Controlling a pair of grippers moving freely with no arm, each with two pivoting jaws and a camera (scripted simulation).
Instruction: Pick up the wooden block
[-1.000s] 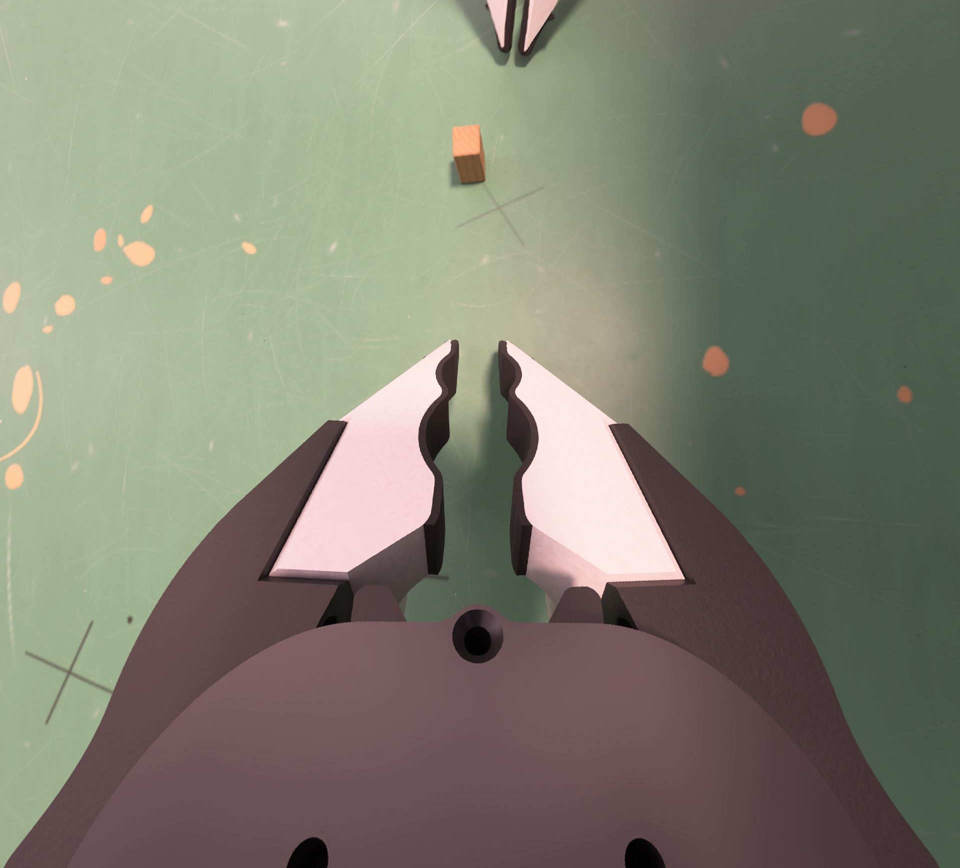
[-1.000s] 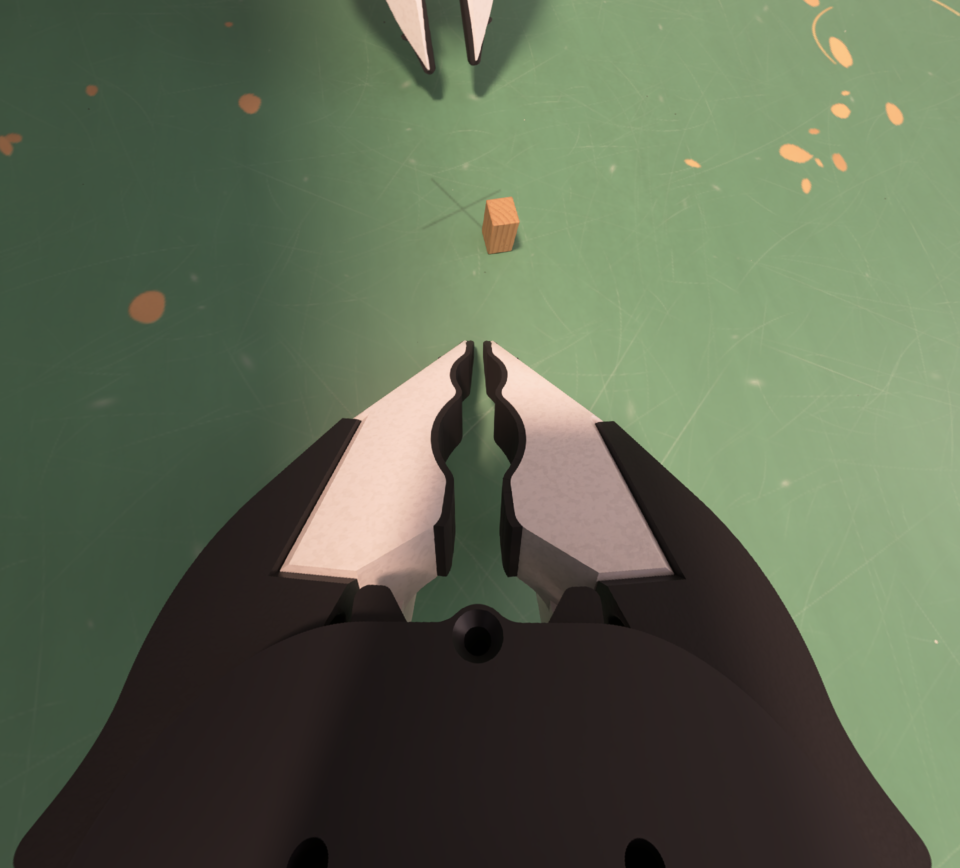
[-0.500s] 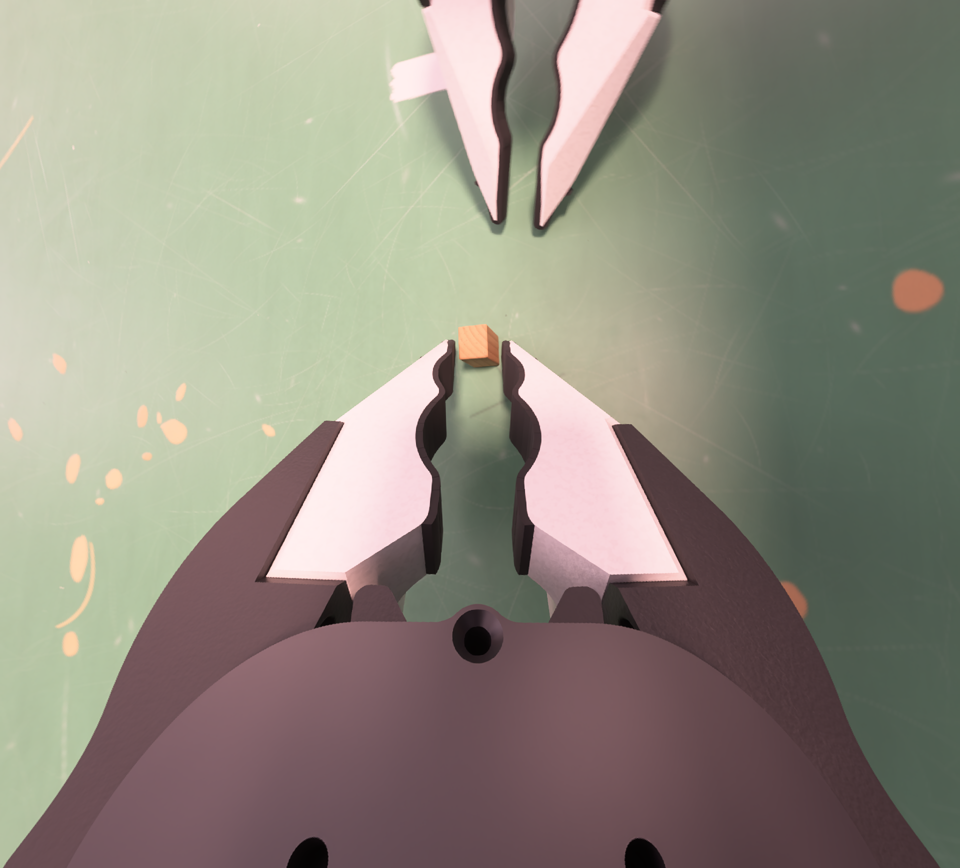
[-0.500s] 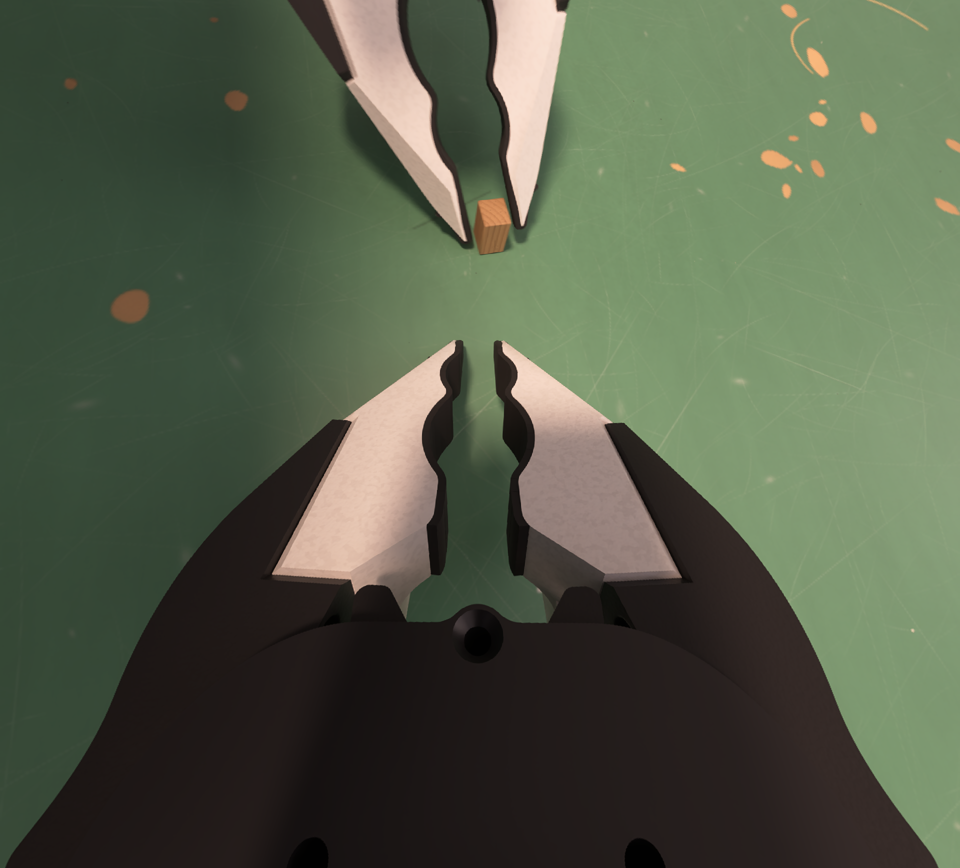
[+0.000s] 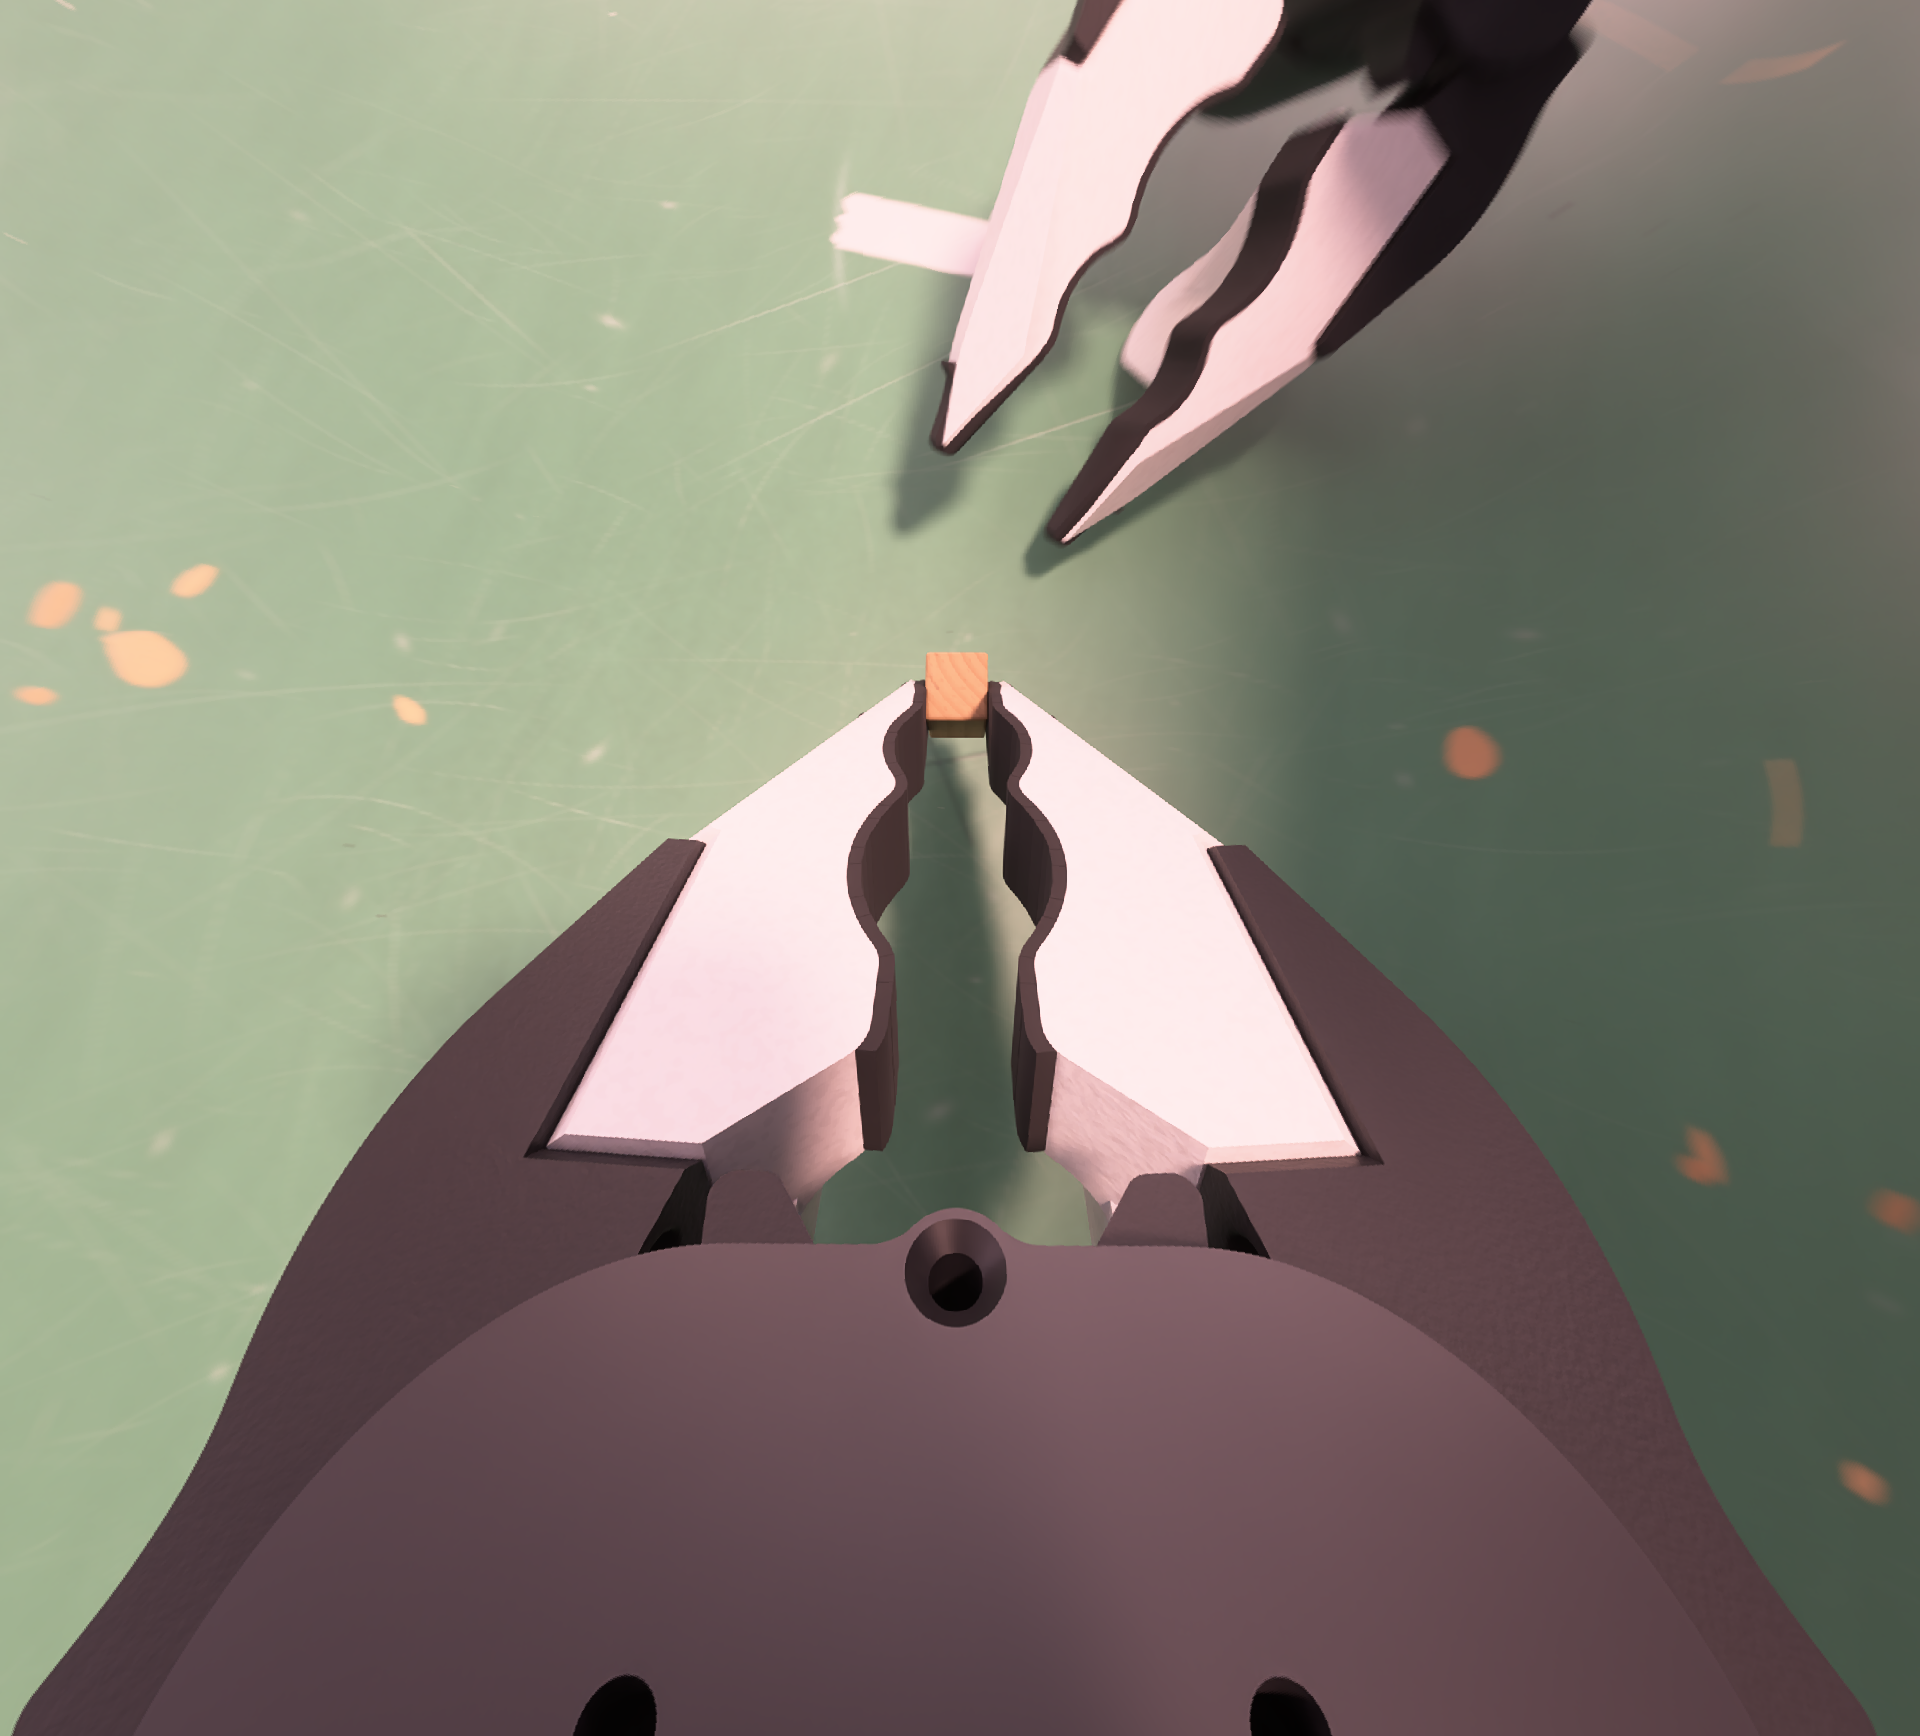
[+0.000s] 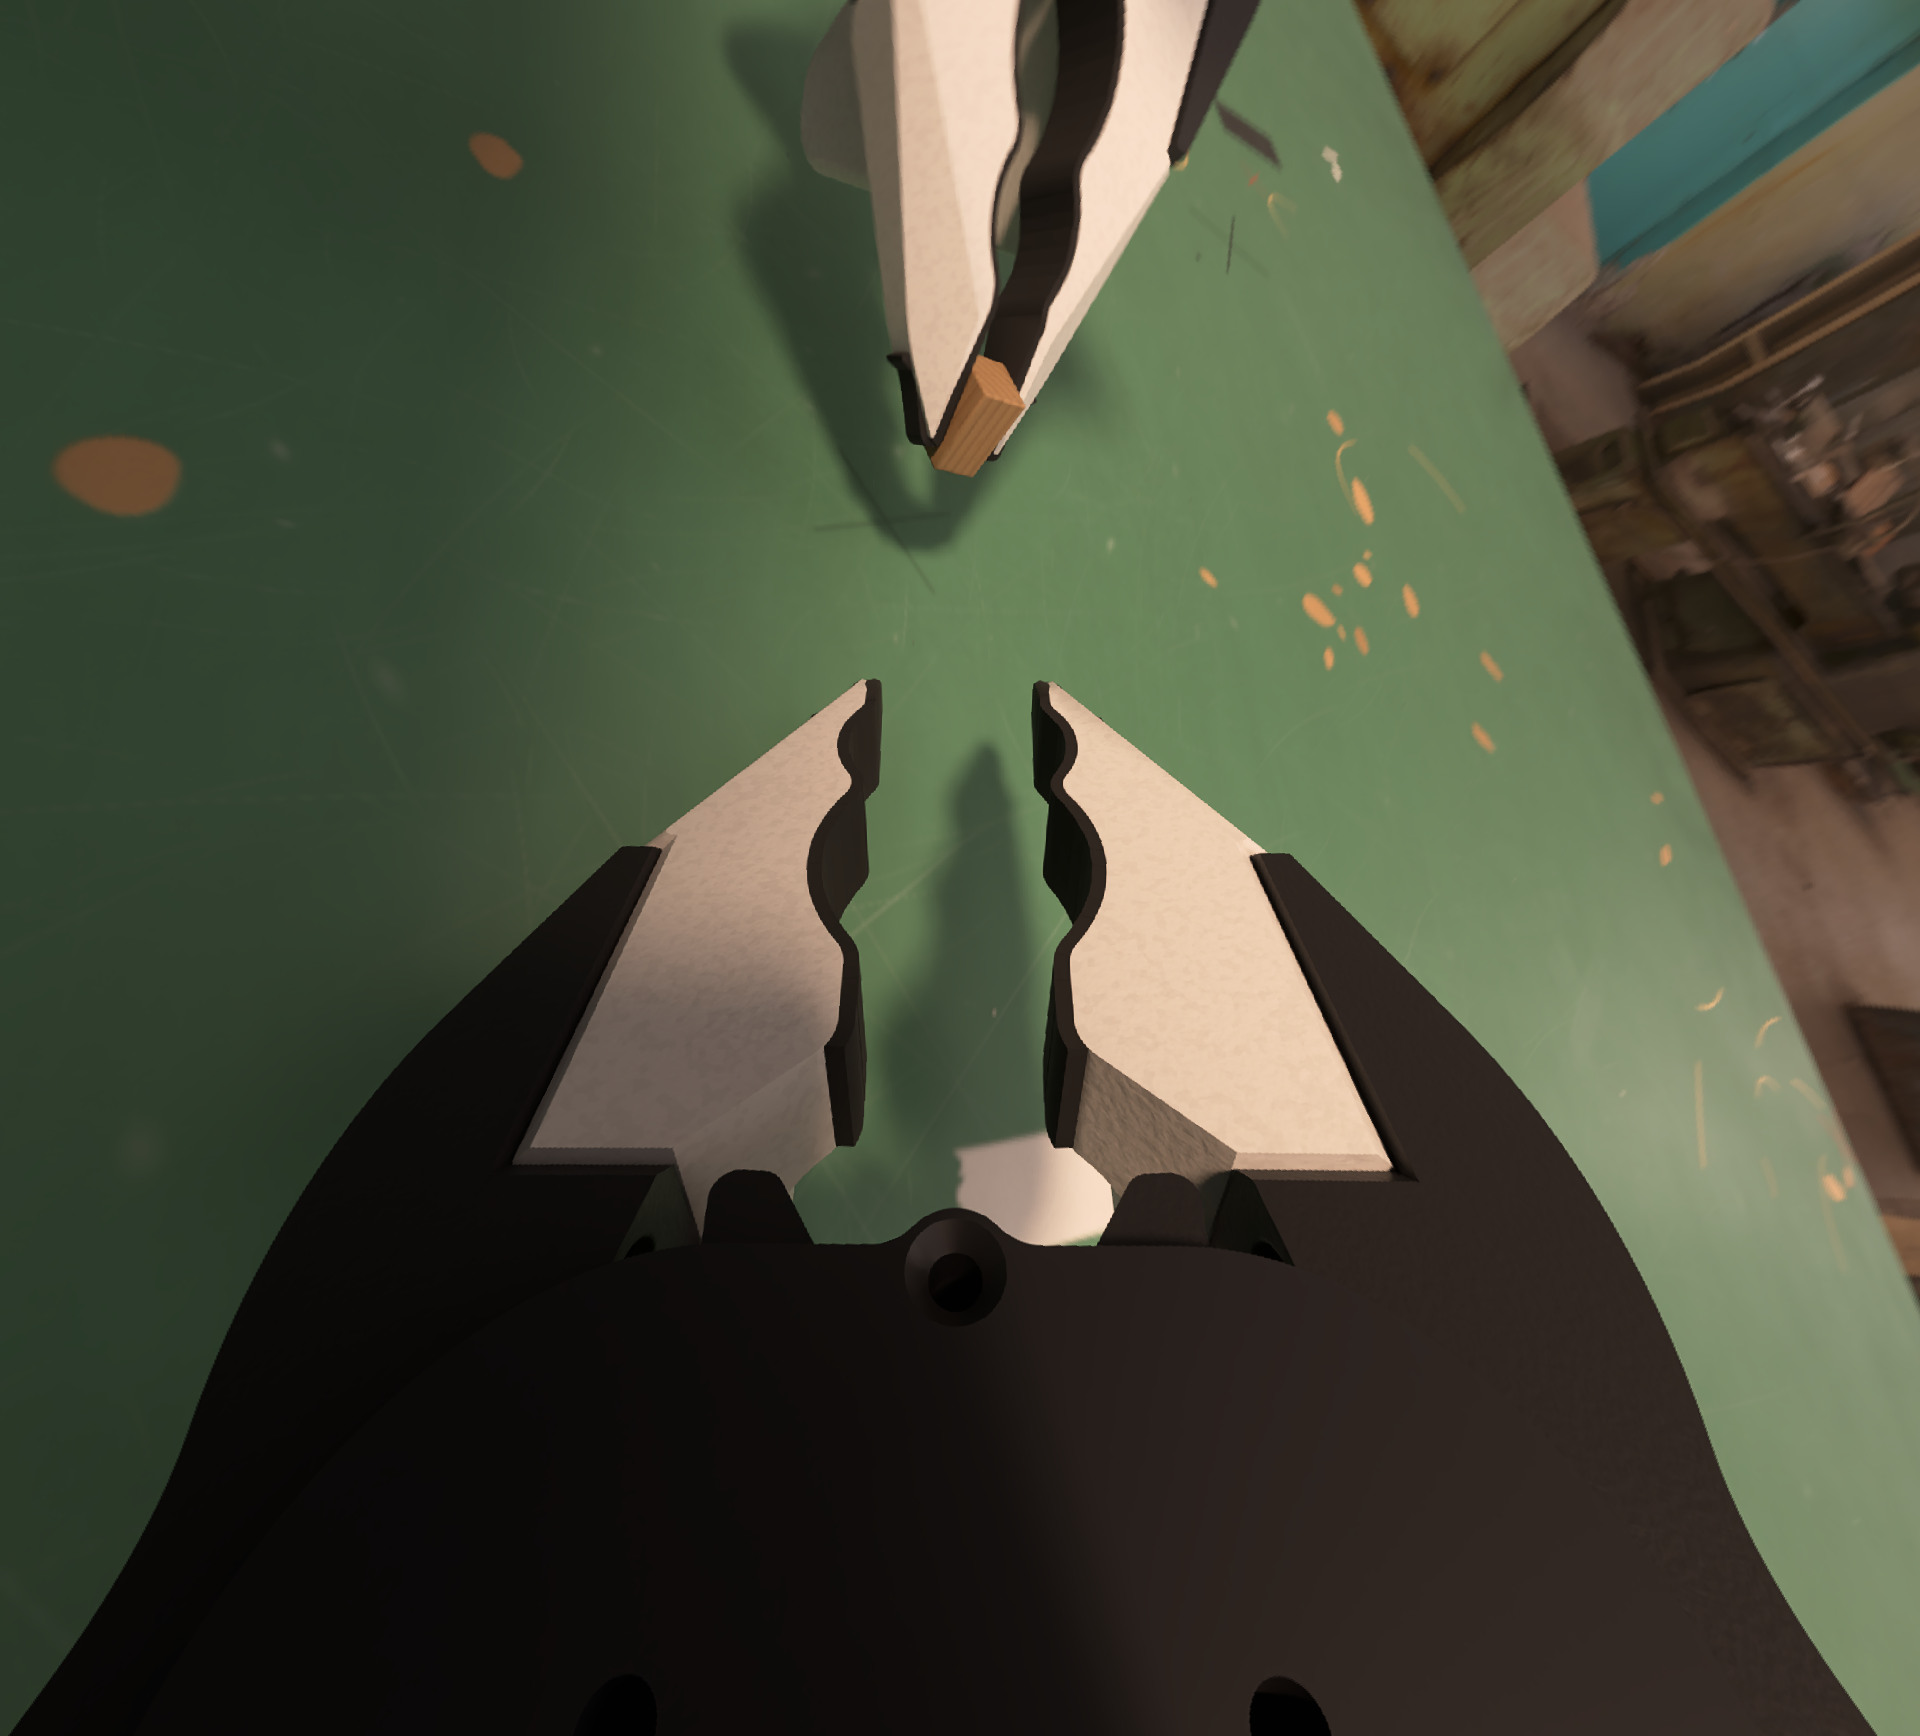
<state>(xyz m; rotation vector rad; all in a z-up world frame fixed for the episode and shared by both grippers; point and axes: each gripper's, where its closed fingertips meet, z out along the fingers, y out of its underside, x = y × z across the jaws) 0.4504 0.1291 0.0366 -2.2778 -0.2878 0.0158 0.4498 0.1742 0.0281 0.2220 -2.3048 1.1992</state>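
The small wooden block point(image 5: 956, 695) sits pinched between the tips of my left gripper point(image 5: 957, 707), which is shut on it. In the right wrist view the same block point(image 6: 975, 419) shows in the left gripper's tips point(image 6: 961, 429), held a little above the green table, with its shadow below. My right gripper point(image 6: 956, 699) is open and empty, facing the block from a short distance. It also shows in the left wrist view point(image 5: 1003, 486), tilted, beyond and to the right of the block.
The green table point(image 5: 416, 336) carries orange paint spots point(image 5: 140, 656) and scratches. A white strip point(image 5: 904, 232) lies on it under the right gripper. The table's edge point(image 6: 1558, 460) runs down the right of the right wrist view, with a workshop background beyond.
My left gripper closed on the block and raised it off the table. My right gripper opened wider, tilted and swung to the side.
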